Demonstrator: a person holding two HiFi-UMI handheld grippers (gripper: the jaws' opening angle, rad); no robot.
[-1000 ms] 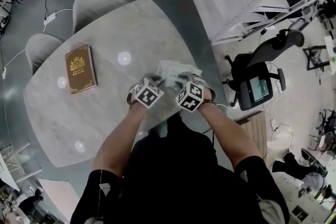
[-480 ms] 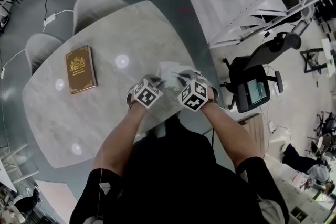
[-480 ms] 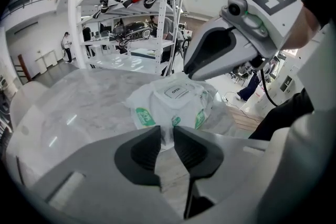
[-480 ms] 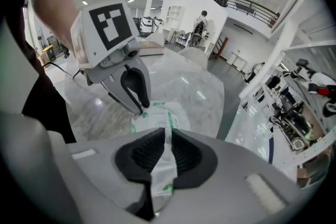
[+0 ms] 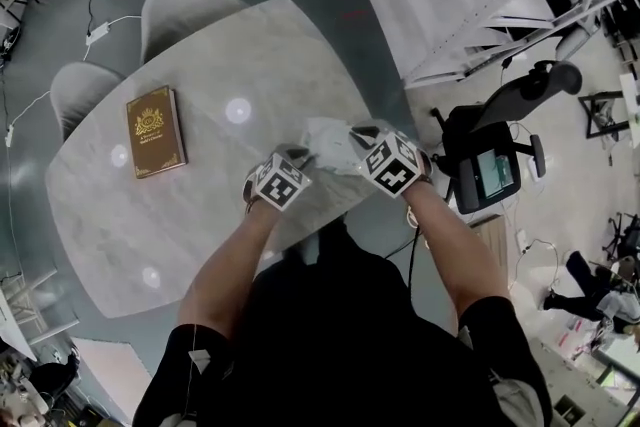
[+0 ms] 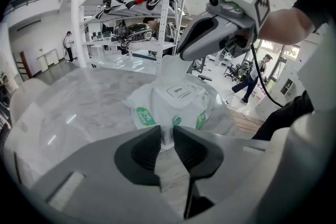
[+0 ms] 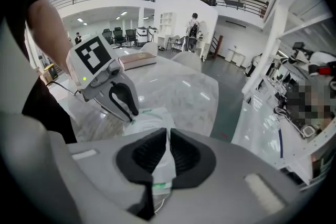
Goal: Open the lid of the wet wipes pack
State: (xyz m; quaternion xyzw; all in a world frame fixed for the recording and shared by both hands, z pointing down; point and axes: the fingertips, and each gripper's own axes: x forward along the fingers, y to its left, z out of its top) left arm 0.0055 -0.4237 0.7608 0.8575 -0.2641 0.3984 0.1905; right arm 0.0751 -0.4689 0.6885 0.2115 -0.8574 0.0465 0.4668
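Because the wet wipes pack [image 6: 176,105] is soft film that would slide or crumple under a one-sided pull, it is gripped at both ends. It sits near the edge of the desk [image 5: 200,205] closest to the person, between the two grippers, top face up. Its lid [image 6: 178,92] (the white flap printed OPEN) looks flat and shut.

The left gripper [image 6: 167,136] has its fingers drawn narrow on the pack's near seam, pinching a fold of white film, which seems meant to anchor the pack. The right gripper [image 7: 168,145] has just been closing its fingers. They stand almost together with a strip of film, green print on it, pressed between them at the opposite end, and that end is drawn upward.

This grip is on the wrapper rather than the lid, so I judge it a steadying hold, with the opening not yet begun. Whether the pack rests fully on the desk I cannot tell.

Farther out, a brown book [image 5: 154,131] lies well apart toward the desk's far left. Two pale chairs [image 5: 185,5] stand at its far side, and a black office chair [image 5: 500,130] is on the floor to the right.
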